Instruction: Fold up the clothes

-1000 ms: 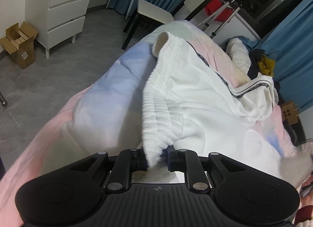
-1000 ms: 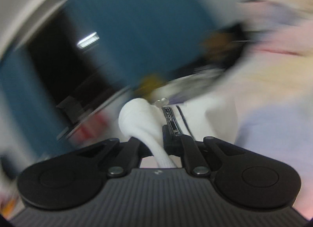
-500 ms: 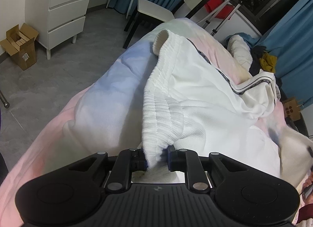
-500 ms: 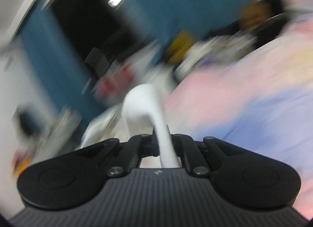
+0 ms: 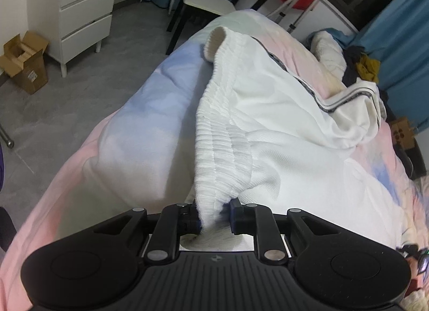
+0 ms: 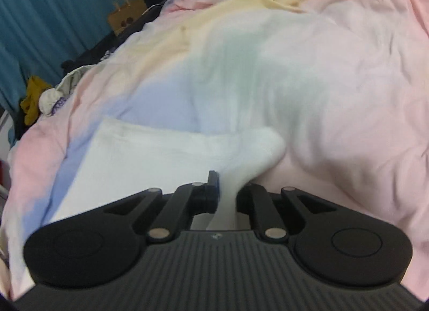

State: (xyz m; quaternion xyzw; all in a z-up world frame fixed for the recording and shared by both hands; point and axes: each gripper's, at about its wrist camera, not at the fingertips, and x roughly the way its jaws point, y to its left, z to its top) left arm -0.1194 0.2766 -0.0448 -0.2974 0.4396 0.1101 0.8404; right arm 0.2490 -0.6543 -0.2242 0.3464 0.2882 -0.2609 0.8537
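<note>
White shorts (image 5: 268, 128) with a ribbed elastic waistband and a dark side stripe lie on a pastel pink, blue and yellow duvet (image 5: 139, 128). My left gripper (image 5: 214, 218) is shut on one end of the waistband. The far end of the waistband stands up in a loop. In the right wrist view my right gripper (image 6: 227, 195) is shut on a white fold of the shorts (image 6: 150, 155), which spreads flat to the left on the duvet (image 6: 335, 74). That view is blurred.
A white drawer chest (image 5: 77, 13) and an open cardboard box (image 5: 24, 61) stand on the grey floor to the left. A white chair (image 5: 203, 2) stands beyond the bed. Other clothes (image 5: 362, 66) are piled at the far right by blue curtains. A paper bag (image 6: 124, 13) sits beside the bed.
My right gripper has swung with its hold on the shorts from facing the curtains and window down to the duvet. The left gripper has kept its hold and barely moved.
</note>
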